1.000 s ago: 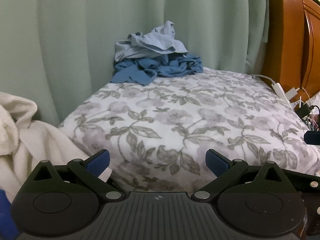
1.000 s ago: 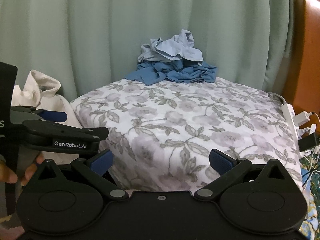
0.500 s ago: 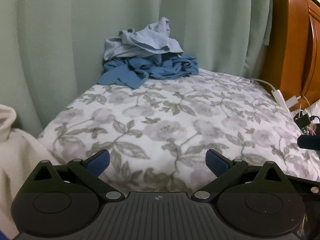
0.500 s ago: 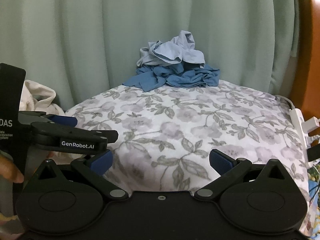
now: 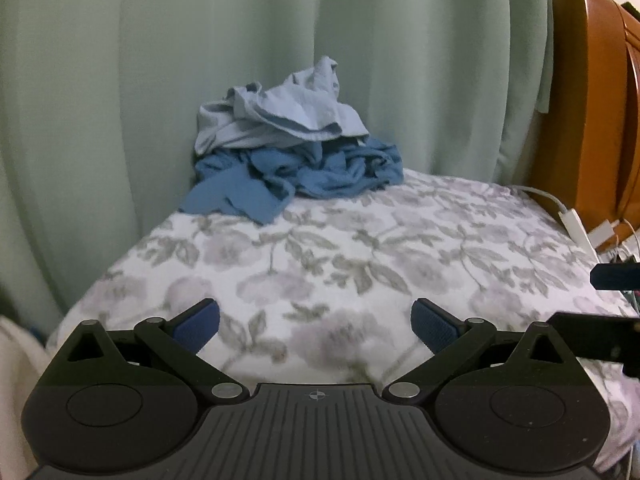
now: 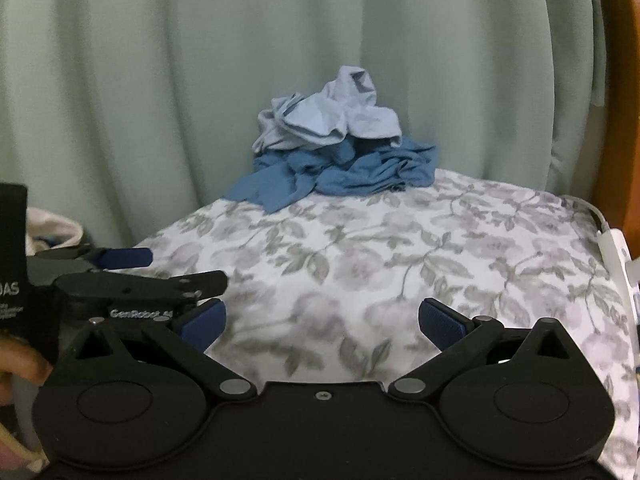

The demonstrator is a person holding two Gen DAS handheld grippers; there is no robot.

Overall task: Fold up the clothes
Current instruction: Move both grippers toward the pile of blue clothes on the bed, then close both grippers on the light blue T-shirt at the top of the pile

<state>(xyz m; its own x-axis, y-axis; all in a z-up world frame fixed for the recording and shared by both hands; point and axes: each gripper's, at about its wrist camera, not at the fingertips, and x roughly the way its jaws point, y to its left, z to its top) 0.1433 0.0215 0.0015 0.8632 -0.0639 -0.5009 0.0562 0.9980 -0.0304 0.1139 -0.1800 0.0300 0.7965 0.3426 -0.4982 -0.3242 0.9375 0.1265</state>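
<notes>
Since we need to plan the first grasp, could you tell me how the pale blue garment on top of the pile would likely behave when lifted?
The pale blue garment looks crumpled and thin, so probably floppy and light. It drapes over the darker blue garment, so it may drag that along.

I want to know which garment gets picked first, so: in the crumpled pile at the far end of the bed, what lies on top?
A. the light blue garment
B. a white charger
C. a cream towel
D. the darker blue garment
A: the light blue garment sits heaped on the darker blue garment, and both grippers' jaws are open and empty.
</notes>
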